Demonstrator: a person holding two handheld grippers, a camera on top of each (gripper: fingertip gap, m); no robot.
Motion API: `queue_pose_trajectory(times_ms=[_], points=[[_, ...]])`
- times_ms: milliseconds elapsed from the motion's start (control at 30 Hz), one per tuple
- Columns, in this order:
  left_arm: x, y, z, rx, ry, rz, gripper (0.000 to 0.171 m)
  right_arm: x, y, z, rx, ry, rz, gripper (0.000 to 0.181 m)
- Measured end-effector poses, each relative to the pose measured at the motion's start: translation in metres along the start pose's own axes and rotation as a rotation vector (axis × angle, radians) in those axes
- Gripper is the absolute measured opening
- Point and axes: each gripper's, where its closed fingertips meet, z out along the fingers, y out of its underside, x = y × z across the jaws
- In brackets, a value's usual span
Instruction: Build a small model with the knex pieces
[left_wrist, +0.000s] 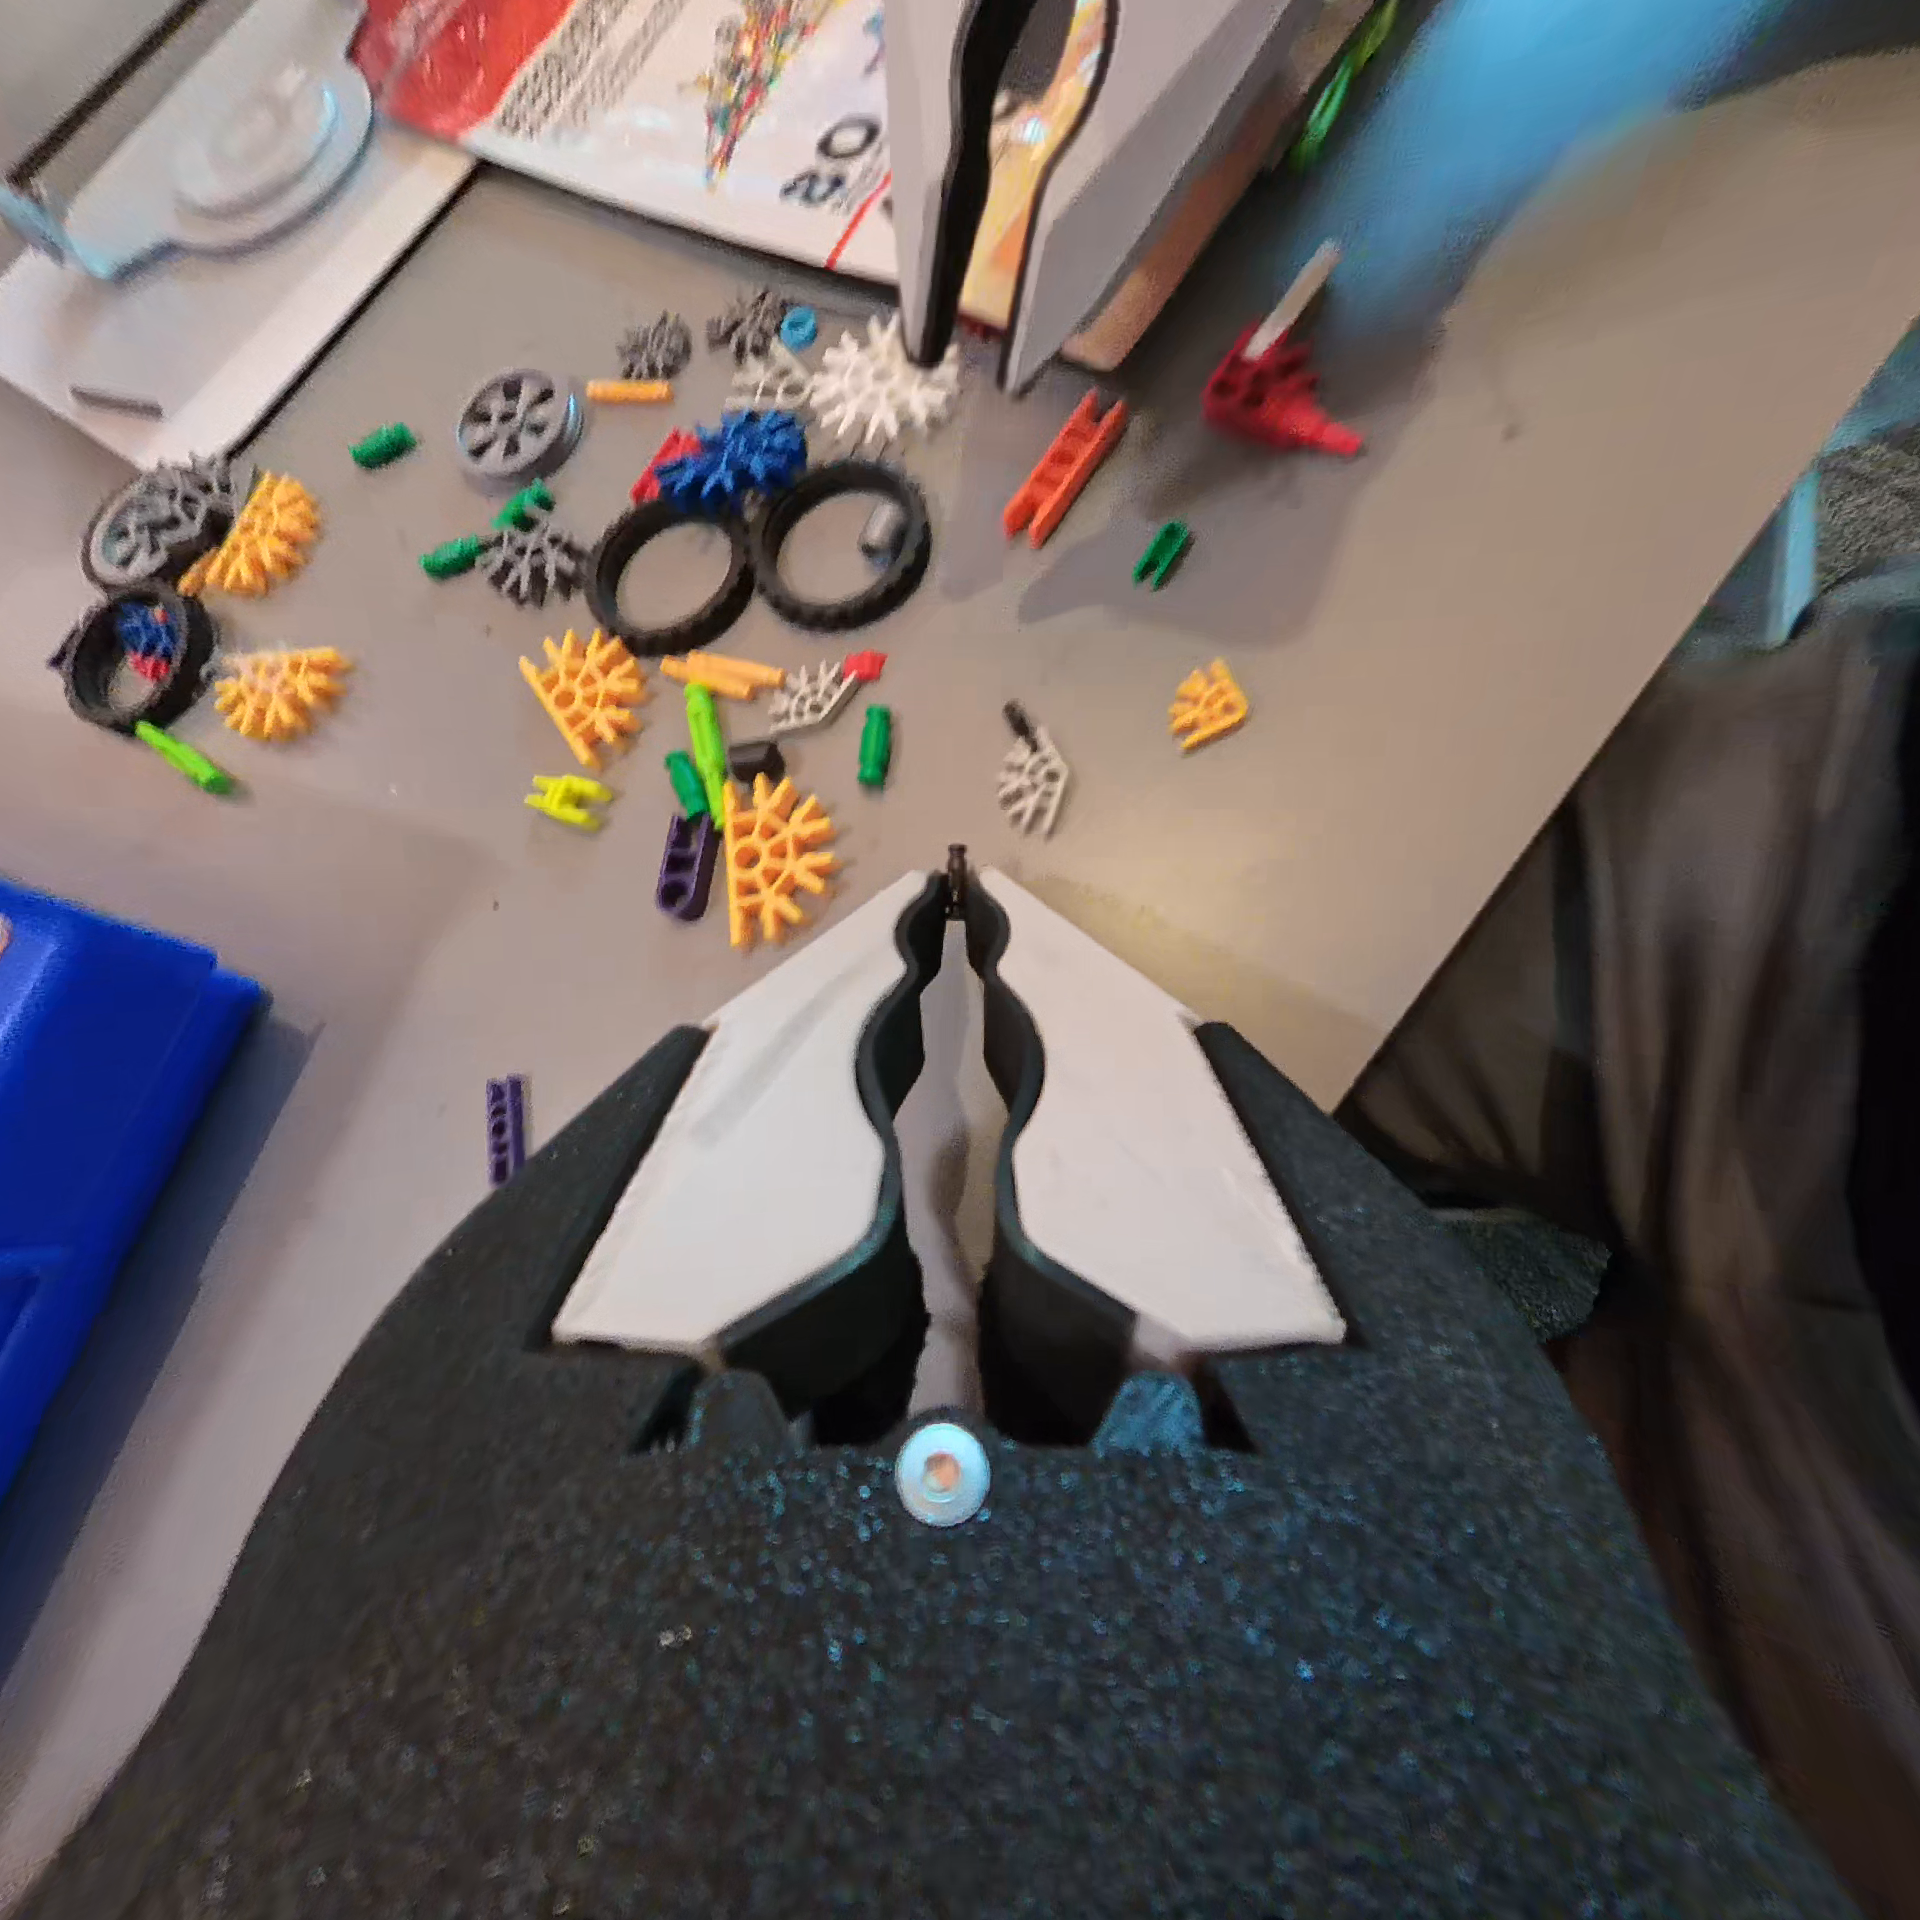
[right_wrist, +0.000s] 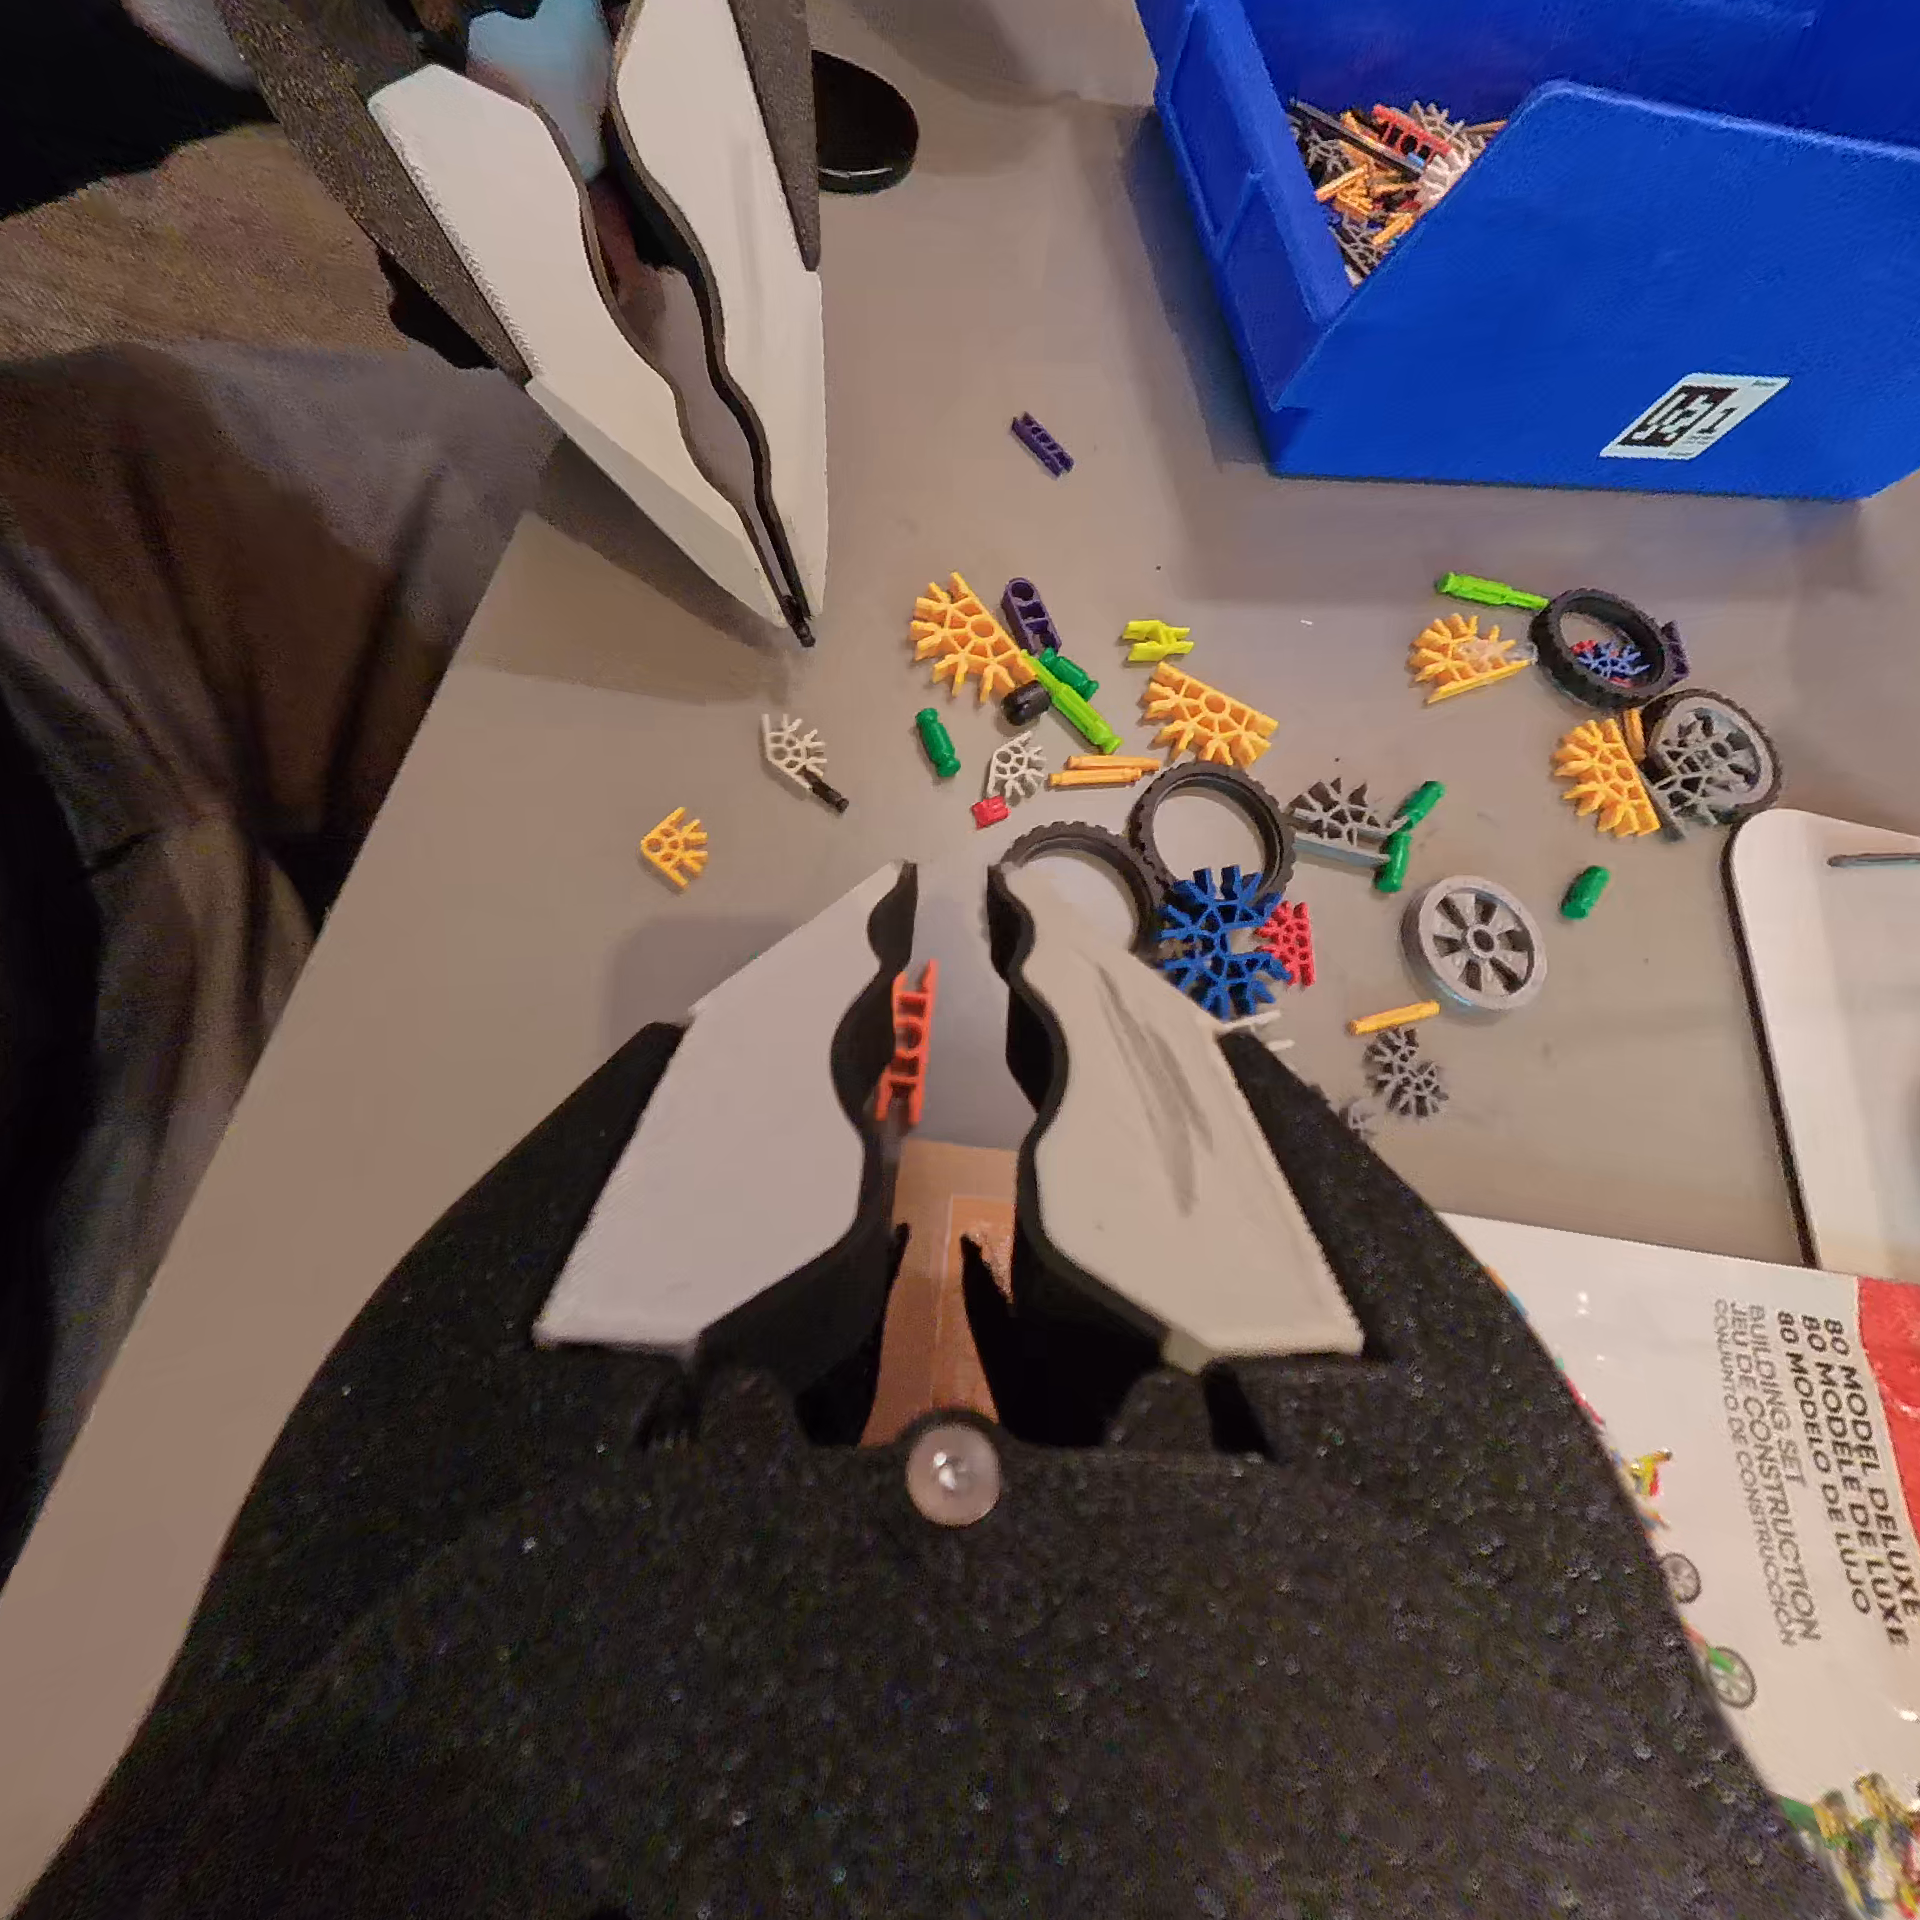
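My left gripper (left_wrist: 956, 896) is shut on a small black rod (left_wrist: 956, 864) whose end pokes out past the fingertips, held just above the grey table (left_wrist: 1299, 727). It also shows in the right wrist view (right_wrist: 800, 615), with the rod (right_wrist: 806, 634) at its tips. A yellow fan connector (left_wrist: 774, 857) and a grey connector (left_wrist: 1032, 781) lie just ahead of it. My right gripper (right_wrist: 951, 878) is open with nothing between the pads. An orange connector (right_wrist: 906, 1044) lies on the table under it. In the left wrist view the right gripper (left_wrist: 971, 364) hovers by a white snowflake connector (left_wrist: 883, 387).
Loose building pieces cover the table: two black tyres (left_wrist: 665, 582), grey wheels (left_wrist: 517, 424), a blue connector (right_wrist: 1216, 940), green and yellow rods. A blue bin (right_wrist: 1558, 312) holds more pieces. A booklet (right_wrist: 1714, 1455) and a white board (right_wrist: 1839, 1039) lie nearby. A person's clothing (left_wrist: 1662, 1039) is past the table edge. Spacing between my two grippers at the tips: around 9 centimeters. From my left tips it is roughly 4 centimeters to the yellow fan connector (left_wrist: 774, 857); from my right, 10 centimeters. Look for it in the right wrist view (right_wrist: 962, 634) too.
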Motion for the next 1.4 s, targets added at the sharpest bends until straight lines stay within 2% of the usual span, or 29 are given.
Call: queue_pose_trajectory(times_ms=[200, 333, 500, 633, 767, 1067, 1300, 1400], points=[[0.019, -0.038, 0.006, 0.109, 0.04, 0.014, 0.001, -0.024, -0.013, -0.005, -0.01, 0.045, -0.166, 0.012], [0.027, -0.049, 0.009, 0.124, 0.075, 0.017, 0.001, -0.035, -0.01, 0.001, -0.08, 0.135, -0.334, 0.013], [0.033, -0.052, 0.011, 0.128, 0.102, 0.014, 0.001, -0.04, -0.011, 0.006, -0.118, 0.201, -0.443, 0.015], [0.037, -0.055, 0.01, 0.149, 0.125, -0.004, 0.001, -0.043, -0.01, 0.011, -0.124, 0.198, -0.452, 0.013], [0.037, -0.055, 0.011, 0.156, 0.14, -0.034, 0.001, -0.042, -0.011, 0.012, -0.122, 0.217, -0.467, 0.003], [0.034, -0.06, 0.014, 0.201, 0.178, -0.103, 0.002, -0.039, -0.008, 0.009, -0.1, 0.233, -0.423, 0.001], [0.022, -0.05, 0.002, 0.162, 0.094, -0.126, 0.015, -0.035, 0.007, 0.006, -0.136, 0.192, -0.379, 0.001], [0.033, -0.04, -0.001, 0.119, 0.078, -0.141, 0.019, -0.037, 0.011, 0.004, -0.141, 0.154, -0.357, 0.001]])
